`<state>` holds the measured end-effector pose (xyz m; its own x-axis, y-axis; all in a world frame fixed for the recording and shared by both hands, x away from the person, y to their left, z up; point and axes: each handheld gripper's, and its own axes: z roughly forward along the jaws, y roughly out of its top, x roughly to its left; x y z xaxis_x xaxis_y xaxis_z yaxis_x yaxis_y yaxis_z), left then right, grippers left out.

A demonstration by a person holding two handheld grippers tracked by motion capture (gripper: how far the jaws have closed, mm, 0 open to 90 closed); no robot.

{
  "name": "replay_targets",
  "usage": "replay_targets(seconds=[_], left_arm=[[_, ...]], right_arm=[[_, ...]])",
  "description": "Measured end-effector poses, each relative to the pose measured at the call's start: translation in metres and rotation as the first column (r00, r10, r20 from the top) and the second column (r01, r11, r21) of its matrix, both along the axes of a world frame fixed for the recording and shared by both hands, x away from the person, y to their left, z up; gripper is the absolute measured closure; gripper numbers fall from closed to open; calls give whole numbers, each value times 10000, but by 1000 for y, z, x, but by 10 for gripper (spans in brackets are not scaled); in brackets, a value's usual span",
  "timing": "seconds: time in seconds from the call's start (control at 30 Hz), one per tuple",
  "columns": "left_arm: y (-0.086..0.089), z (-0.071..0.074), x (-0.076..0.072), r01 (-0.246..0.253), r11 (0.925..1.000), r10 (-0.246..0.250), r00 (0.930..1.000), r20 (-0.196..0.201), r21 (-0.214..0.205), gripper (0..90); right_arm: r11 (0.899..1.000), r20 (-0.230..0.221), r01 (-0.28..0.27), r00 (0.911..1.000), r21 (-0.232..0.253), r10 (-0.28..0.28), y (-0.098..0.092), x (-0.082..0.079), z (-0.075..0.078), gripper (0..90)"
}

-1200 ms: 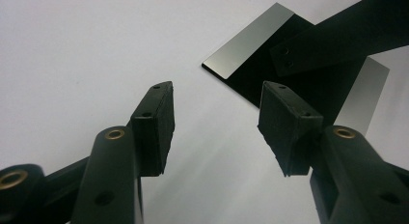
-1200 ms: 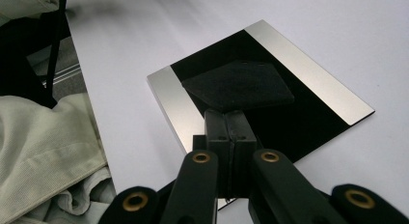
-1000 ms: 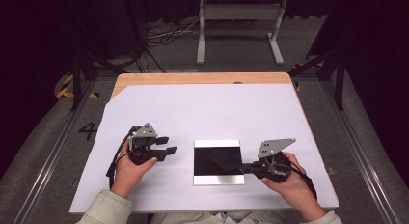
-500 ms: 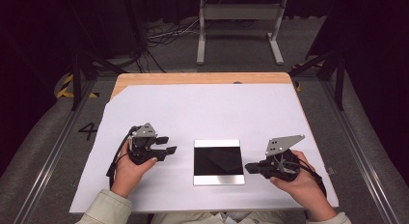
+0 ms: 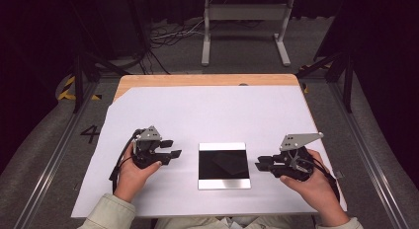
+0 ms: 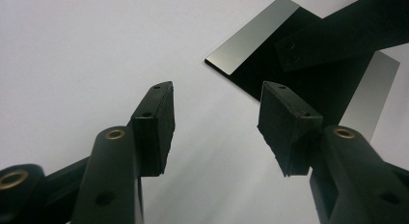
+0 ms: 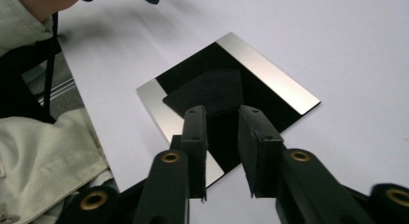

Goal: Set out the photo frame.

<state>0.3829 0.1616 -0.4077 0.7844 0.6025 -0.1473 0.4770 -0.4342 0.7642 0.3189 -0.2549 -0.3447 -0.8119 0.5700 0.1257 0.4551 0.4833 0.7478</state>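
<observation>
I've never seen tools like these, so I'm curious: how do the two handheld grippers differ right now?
The left gripper has its jaws spread wide; the right gripper has them only partly apart, having just been opening, with nothing between them. The left gripper sits a little farther up the table than the right. Both point inward at the shiny square plate, touching nothing.

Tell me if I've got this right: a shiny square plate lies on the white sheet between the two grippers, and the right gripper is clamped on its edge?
Not quite. The plate does lie between them, but the right gripper stands apart from it with jaws open, as the high view shows.
</observation>
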Motion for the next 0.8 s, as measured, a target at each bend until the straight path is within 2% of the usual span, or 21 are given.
replay_targets(seconds=[0.2, 0.37, 0.53, 0.7, 0.8], left_arm=[[0, 0, 0, -6, 10000, 6, 10000, -5, 29, 477], [0, 0, 0, -30, 10000, 30, 10000, -1, 81, 475], [3, -1, 0, -224, 9997, 223, 9997, 57, 139, 469], [6, -1, 0, -312, 9993, 309, 9995, 107, 215, 465], [6, -2, 0, -326, 9992, 323, 9994, 103, 235, 463]], right_arm=[[9992, 140, 378, 9992, 86, -379, -2, 6, 3, 642], [9986, -32, 530, 9986, 73, -530, -2, 13, 4, 594], [9981, -322, 615, 9976, -60, -616, -2, 21, 2, 582], [9975, -389, 667, 9970, -218, -675, 0, 31, 6, 563], [9972, -429, 580, 9973, -481, -601, 2, 37, 8, 563]])
